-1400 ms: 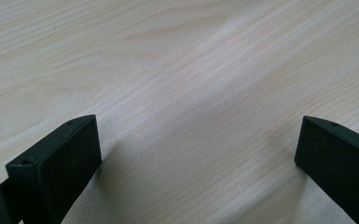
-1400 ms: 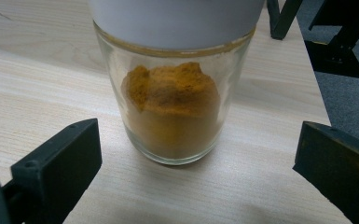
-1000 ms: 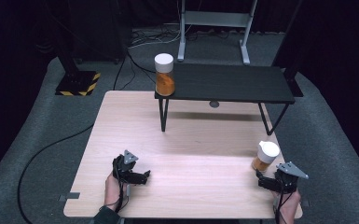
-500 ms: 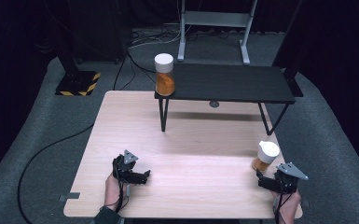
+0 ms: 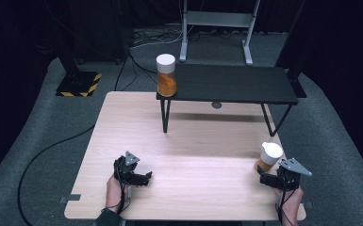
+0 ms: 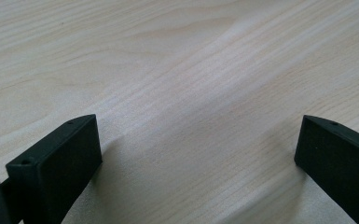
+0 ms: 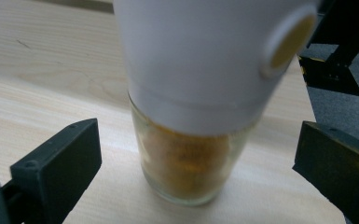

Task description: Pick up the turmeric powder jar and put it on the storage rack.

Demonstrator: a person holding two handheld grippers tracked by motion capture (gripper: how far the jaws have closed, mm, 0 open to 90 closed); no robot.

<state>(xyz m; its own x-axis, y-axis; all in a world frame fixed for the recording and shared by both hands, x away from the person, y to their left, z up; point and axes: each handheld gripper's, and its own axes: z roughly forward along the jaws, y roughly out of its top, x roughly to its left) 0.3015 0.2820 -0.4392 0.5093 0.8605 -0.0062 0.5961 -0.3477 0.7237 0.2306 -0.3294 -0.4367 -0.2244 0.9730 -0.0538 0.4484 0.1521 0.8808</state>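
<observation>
1. The right tool [image 5: 267, 175] sits at about 4 o'clock on the worktop [image 5: 202, 141], its jaws spread wide and lined up on the near jar [image 5: 268, 157], which stands upright just ahead of it; that looks like a set-up for a grasp
2. In the right gripper view the near jar [image 7: 200, 112] stands between the two jaws with a gap on each side, so nothing is gripped yet; the jaws sit level with the glass body below the white cap, probably because the glass offers a straighter surface than the broad cap
3. The left tool [image 5: 141, 177] rests low at about 7 o'clock with jaws wide apart and nothing between them, apparently parked out of the way
4. A second jar [image 5: 166, 75] with orange contents stands at 12 o'clock on the left end of the black shelf [image 5: 235, 84], likely where the near jar belongs
</observation>
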